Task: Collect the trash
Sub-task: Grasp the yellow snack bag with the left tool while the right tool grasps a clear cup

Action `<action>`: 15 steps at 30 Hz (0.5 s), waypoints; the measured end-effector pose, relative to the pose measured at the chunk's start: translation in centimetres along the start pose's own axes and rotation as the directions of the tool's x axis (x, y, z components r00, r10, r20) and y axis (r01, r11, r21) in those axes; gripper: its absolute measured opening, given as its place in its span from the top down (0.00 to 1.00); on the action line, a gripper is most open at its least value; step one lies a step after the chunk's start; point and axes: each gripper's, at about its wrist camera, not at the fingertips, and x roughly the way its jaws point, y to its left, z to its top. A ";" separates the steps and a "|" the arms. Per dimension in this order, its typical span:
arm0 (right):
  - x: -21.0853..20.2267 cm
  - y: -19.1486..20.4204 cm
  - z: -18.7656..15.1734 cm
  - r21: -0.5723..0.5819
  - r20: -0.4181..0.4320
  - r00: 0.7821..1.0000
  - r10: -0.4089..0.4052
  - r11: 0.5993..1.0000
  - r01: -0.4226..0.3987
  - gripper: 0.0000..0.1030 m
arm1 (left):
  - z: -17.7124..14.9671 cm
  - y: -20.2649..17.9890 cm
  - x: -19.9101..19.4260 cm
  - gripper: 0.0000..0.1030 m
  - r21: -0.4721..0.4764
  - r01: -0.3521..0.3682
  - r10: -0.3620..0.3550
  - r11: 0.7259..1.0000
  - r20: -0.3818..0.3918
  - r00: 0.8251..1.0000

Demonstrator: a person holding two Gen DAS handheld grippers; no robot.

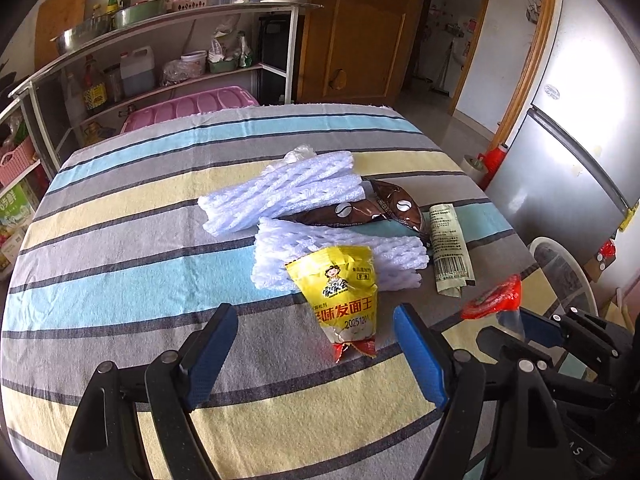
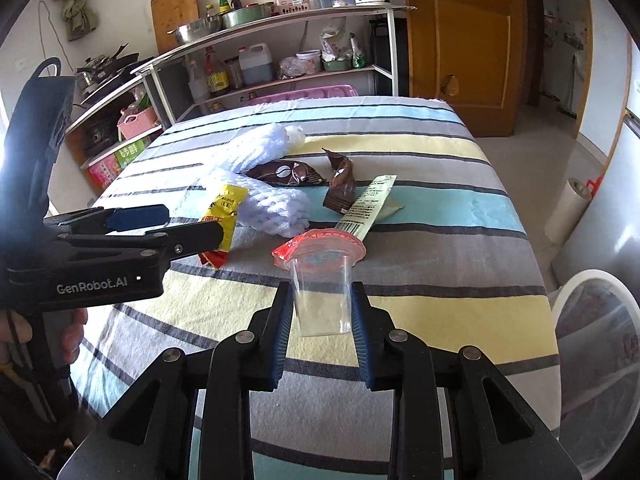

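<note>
Trash lies on a striped tablecloth [image 1: 120,240]. My right gripper [image 2: 322,296] is shut on a clear plastic cup [image 2: 322,300] with a peeled red lid [image 2: 320,244], held just above the cloth; the cup also shows in the left wrist view [image 1: 494,298]. My left gripper [image 1: 316,320] is open, its fingers either side of a yellow packet [image 1: 346,296], also seen in the right wrist view [image 2: 224,216]. Beyond lie white foam nets [image 1: 280,196], brown wrappers [image 1: 376,212] and a pale green sachet [image 1: 450,248].
A white bin lined with a clear bag [image 2: 600,352] stands on the floor off the table's right edge. Kitchen shelves [image 2: 280,76] stand behind the table, a wooden door [image 2: 464,40] at the back right, and a fridge [image 1: 580,140] at right.
</note>
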 end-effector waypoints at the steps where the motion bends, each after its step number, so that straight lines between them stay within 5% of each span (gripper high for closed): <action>1: -0.1 0.0 -0.1 0.003 0.000 1.000 -0.005 1.000 0.005 0.71 | 0.1 -0.1 0.2 0.23 0.001 -0.002 0.002 1.000 -0.005 1.000; 15: -0.2 -0.3 -0.4 0.022 0.009 1.000 -0.007 1.000 0.006 0.71 | -0.4 -0.4 1.3 0.64 -0.011 0.011 -0.011 1.000 -0.034 0.999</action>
